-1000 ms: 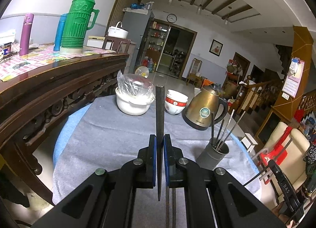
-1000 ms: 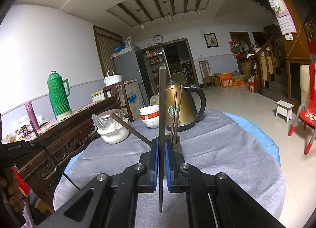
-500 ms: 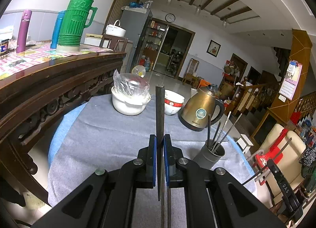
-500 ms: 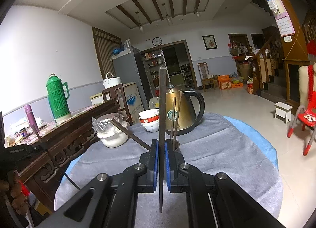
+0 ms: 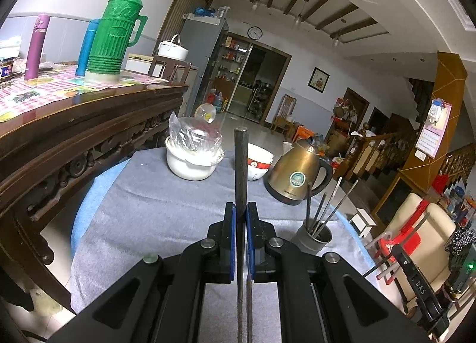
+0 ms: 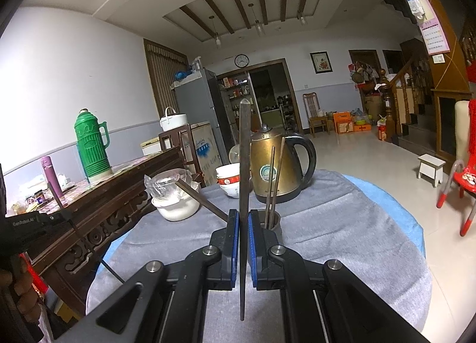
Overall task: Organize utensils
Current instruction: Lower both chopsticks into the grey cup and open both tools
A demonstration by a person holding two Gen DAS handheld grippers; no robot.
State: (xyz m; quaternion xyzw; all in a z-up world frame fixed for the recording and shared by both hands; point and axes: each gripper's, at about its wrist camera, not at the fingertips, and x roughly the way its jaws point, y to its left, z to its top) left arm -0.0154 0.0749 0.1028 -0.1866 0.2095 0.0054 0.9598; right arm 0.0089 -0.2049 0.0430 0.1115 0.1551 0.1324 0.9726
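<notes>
A chopstick [image 5: 240, 170] is clenched in the left tongs [image 5: 241, 242], another chopstick [image 6: 244, 164] in the right tongs [image 6: 244, 242]; delivery is underway, and lowering into the holder cup [image 5: 312, 237] near the worktop's right edge is judged next.

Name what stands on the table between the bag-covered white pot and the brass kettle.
Stacked red-and-white bowls stand between white pot and kettle, seen in both wrist views.
</notes>
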